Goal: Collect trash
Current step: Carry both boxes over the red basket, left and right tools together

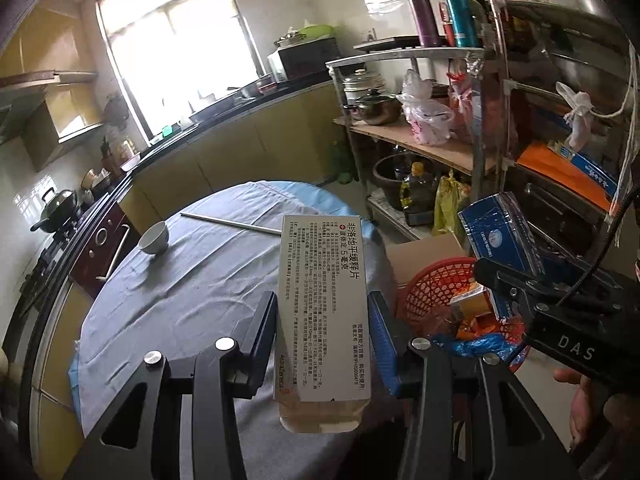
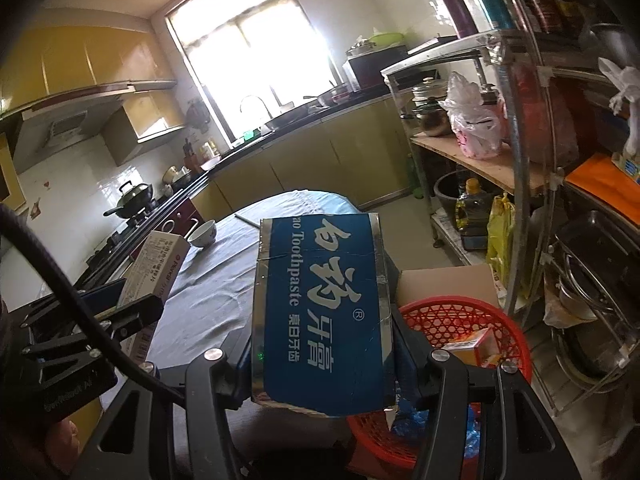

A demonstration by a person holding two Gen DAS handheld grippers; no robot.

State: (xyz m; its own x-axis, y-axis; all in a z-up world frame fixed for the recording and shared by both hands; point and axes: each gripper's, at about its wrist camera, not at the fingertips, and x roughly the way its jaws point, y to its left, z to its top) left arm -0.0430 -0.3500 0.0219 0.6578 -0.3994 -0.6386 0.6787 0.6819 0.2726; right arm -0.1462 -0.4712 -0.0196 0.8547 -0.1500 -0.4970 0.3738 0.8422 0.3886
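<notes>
Where light floods, cloth-covered table [image 1: 180, 280], kitchen.

A home kitchen: yellow cabinets [image 2: 312, 168] run under a dark counter below a bright window [image 2: 248, 56], with a tap [image 2: 256, 104] at what seems to be a sink. A wok [image 2: 134, 196] sits on the stove, and a metal rack [image 1: 420, 92] holds pots, flasks and bags beside a cloth-covered surface [image 1: 192, 280].
</notes>
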